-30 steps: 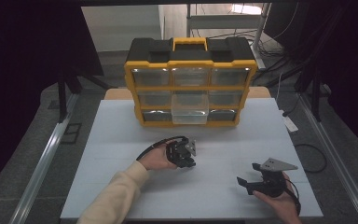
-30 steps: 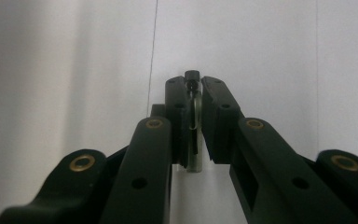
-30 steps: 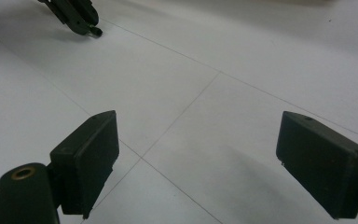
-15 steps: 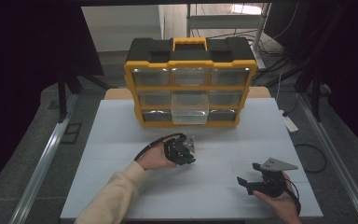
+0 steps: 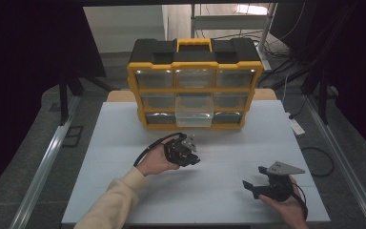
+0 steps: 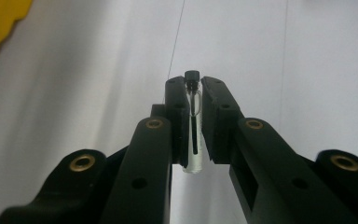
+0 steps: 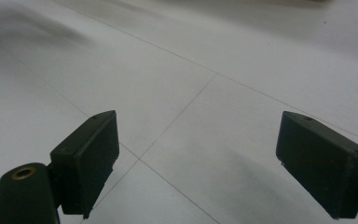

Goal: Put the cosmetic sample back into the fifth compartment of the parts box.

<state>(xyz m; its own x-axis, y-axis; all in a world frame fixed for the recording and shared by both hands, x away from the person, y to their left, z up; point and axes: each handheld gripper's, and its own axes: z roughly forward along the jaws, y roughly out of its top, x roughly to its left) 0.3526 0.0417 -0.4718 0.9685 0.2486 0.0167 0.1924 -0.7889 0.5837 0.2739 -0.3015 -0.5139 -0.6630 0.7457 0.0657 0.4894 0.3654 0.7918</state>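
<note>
left gripper (image 5: 189, 151): centre of the high view, just below the organiser, held in the person's left hand (image 5: 155, 162). its jaws are closed on a small clear vial (image 6: 194, 133) with a black cap, clamped along the glass sides.
vial: in the left gripper view it sits between the pads, cap past the jaw tips, base hanging free toward the camera. a dark stem runs down inside it. gripping the body and not the cap likely keeps it from twisting or slipping.
right gripper (image 5: 256, 183): lower right of the high view, low over the table, in the person's right hand (image 5: 286, 205). in the right gripper view its jaws (image 7: 214, 163) stand wide apart with nothing between them, only bare surface; it looks parked, out of the way.
organiser (image 5: 194, 83): yellow and black drawer box, upper centre of the high view, at the table's far edge. one clear drawer (image 5: 194, 114) in the middle column is pulled out toward the person, probably the place the vial belongs to, though that is a guess.
table (image 5: 124, 143): white, with thin seam lines.
open room: wide bare surface between the two grippers and along both sides; the closest obstacle to the left gripper is the protruding drawer front just above it in the high view.
</note>
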